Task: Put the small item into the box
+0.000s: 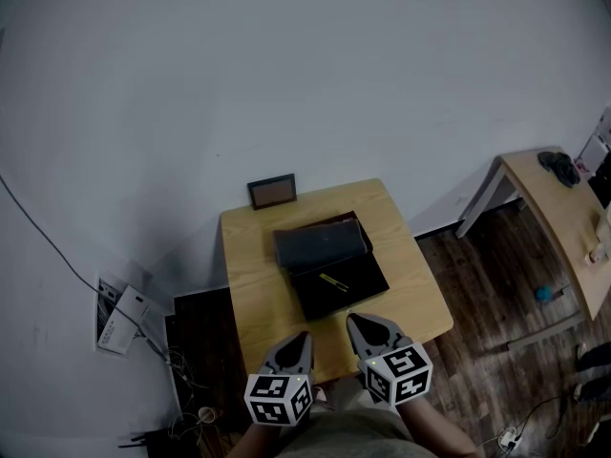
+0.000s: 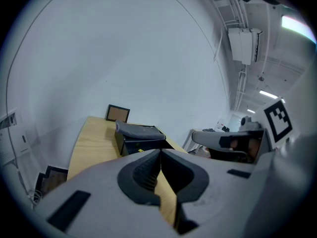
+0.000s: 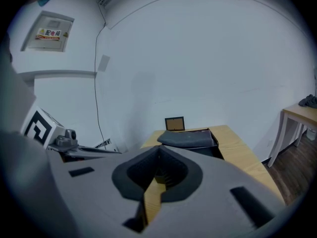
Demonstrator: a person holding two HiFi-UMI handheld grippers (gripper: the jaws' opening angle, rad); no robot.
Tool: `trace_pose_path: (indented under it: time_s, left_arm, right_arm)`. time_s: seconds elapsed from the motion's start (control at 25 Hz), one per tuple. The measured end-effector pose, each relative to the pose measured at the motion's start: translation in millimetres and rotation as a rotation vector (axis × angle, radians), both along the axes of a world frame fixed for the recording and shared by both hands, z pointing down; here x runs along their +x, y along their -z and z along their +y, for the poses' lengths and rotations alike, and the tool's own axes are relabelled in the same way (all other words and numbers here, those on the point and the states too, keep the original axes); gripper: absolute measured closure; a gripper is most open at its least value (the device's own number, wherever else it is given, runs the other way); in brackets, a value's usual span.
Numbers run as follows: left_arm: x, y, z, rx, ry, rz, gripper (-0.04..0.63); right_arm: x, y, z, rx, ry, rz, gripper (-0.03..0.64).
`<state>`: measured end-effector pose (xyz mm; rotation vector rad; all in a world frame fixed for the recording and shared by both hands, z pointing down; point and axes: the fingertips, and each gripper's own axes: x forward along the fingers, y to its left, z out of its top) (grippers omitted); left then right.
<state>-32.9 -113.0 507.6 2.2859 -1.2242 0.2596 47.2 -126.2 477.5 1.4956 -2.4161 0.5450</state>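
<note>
Head view dim throughout, with a cold grey-blue cast; the corners are darkened. The wall (image 1: 286, 84) is evenly lit, without hard shadows; a soft shadow is seen at its foot, left of the counter (image 1: 250, 284). The box (image 1: 329, 260) interior is nearly black and its detail lost; the small item (image 1: 332, 281) is reduced to a faint yellow streak. Both gripper views are strongly bowed by the wide lens and ringed in black. Glare is recorded from the ceiling lights (image 2: 296, 25) at the upper right of the left gripper view. The jaws close to each lens are rendered soft.
</note>
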Motion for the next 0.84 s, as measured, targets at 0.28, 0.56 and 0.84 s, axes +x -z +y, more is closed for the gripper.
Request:
trace_pose_path:
  time_s: [0.28, 0.56, 0.84]
  left_arm:
    - [0.0, -0.5, 2.0, 0.001, 0.002, 0.001, 0.592]
    - [-1.7, 0.7, 3.0, 0.001, 0.005, 0.001, 0.592]
    - [-0.7, 1.0, 4.7, 0.004, 0.004, 0.001, 0.592]
  right_arm:
    - [-1.8, 1.7, 1.2, 0.011, 0.0, -0.008, 0.617]
    - [-3.6, 3.1, 2.6, 0.016, 0.005, -0.009, 0.617]
    - [-3.4, 5.7, 3.1, 0.029, 0.008, -0.01, 0.617]
